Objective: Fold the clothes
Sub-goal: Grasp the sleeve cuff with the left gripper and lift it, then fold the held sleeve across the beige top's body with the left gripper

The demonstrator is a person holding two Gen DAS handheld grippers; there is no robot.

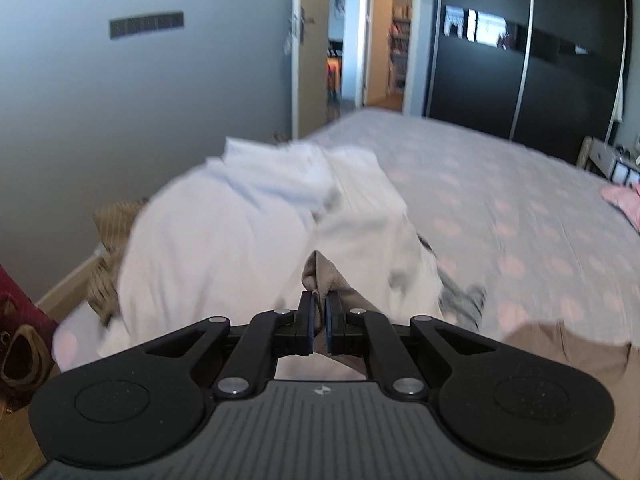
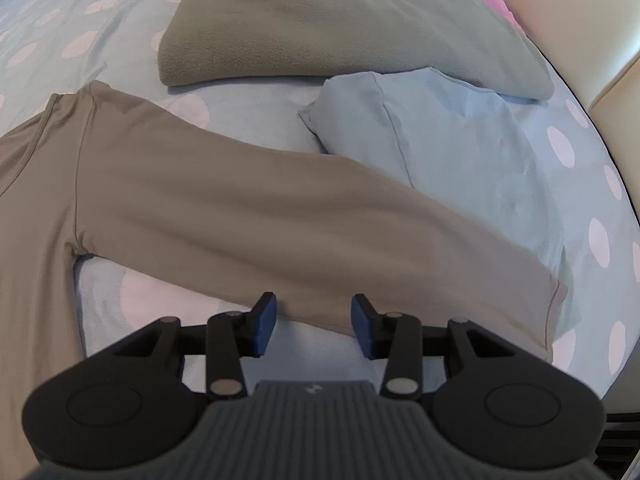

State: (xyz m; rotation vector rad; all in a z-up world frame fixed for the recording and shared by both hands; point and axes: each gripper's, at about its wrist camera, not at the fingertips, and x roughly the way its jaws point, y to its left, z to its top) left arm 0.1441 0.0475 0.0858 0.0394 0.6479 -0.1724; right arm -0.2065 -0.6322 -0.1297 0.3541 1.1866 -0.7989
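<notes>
The left gripper (image 1: 319, 312) pinches a fold of the tan shirt (image 1: 320, 276). The right gripper (image 2: 313, 322) stands half open above the shirt's sleeve (image 2: 280, 216), holding nothing. No writing can be read.

- A long-sleeved top (image 2: 168, 184) is lying flat on the bed (image 2: 100, 20), its sleeve (image 2: 320, 240) stretching toward the right.
- A folded garment (image 2: 452, 148) is sitting just behind the sleeve, and a folded fleece (image 2: 340, 20) is lying behind that, overlapping its far edge.
- In the left wrist view, a heap of clothes (image 1: 240, 220) is lying at the bed's left side, with a wardrobe (image 1: 520, 40) standing beyond the bed.
</notes>
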